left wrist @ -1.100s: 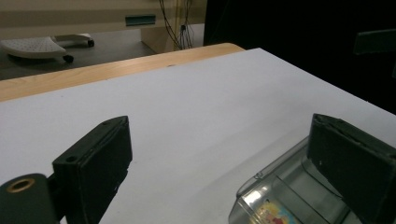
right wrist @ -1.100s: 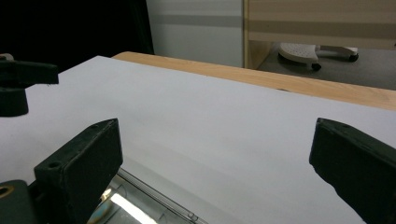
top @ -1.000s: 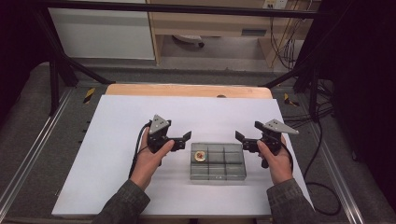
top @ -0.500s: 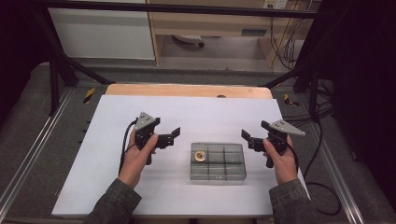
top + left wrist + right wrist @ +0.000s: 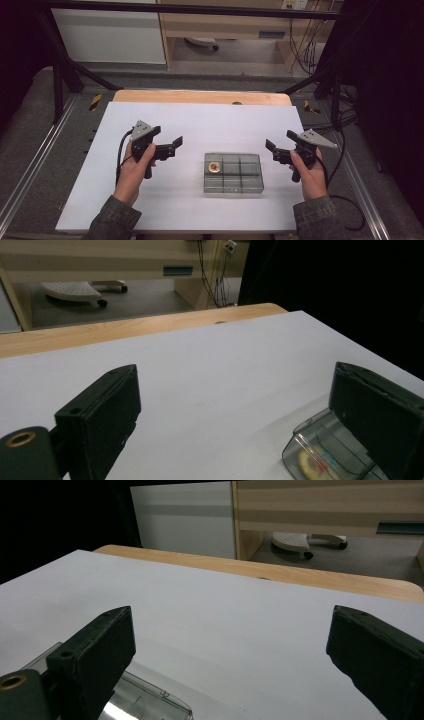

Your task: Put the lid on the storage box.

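Both your grippers are off the clear rectangular plastic compartment box [image 5: 233, 172], which sits mid-mat between them. Left gripper [image 5: 169, 146] and right gripper [image 5: 274, 151]: jaws wide apart, empty. Looks like a between-steps pause. A small round gold-toned piece [image 5: 215, 166] lies in the far-left cell. Next: approach squarely; the smooth hard walls will likely slide on the matte white mat [image 5: 150, 210].
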Available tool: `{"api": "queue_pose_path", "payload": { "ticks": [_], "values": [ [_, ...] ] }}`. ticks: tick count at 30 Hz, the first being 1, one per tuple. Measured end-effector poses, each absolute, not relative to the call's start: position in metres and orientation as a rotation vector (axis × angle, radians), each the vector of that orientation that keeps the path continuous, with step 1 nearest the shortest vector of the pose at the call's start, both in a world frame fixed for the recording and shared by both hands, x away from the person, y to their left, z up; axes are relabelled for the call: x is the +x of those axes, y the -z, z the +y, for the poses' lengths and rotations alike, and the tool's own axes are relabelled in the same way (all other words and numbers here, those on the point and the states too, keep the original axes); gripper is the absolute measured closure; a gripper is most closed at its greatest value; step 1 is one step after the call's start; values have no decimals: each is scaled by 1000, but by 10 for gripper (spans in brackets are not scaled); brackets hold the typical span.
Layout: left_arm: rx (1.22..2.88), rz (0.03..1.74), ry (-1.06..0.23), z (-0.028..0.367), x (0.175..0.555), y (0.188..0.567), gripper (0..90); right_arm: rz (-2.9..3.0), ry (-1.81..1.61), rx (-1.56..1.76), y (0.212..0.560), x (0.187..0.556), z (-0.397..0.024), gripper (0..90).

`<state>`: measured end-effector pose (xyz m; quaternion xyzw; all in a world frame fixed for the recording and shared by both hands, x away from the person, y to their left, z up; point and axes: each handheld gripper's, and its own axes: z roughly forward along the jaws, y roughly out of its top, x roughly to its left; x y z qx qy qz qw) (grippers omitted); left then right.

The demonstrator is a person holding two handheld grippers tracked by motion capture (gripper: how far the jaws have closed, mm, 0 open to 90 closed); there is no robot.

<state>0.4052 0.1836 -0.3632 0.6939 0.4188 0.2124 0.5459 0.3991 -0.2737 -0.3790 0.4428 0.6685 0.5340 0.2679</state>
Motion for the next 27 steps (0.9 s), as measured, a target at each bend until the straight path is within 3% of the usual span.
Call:
{"api": "queue_pose_path", "payload": {
  "ticks": [11,27],
  "values": [
    [1672,1019,-555,214,383,357,57,1847,-1436,1149,380,384,-280,77],
    [1713,1055,-581,245,357,387,62,1890,-1368,1148,404,367,-297,60]
  ]
}}
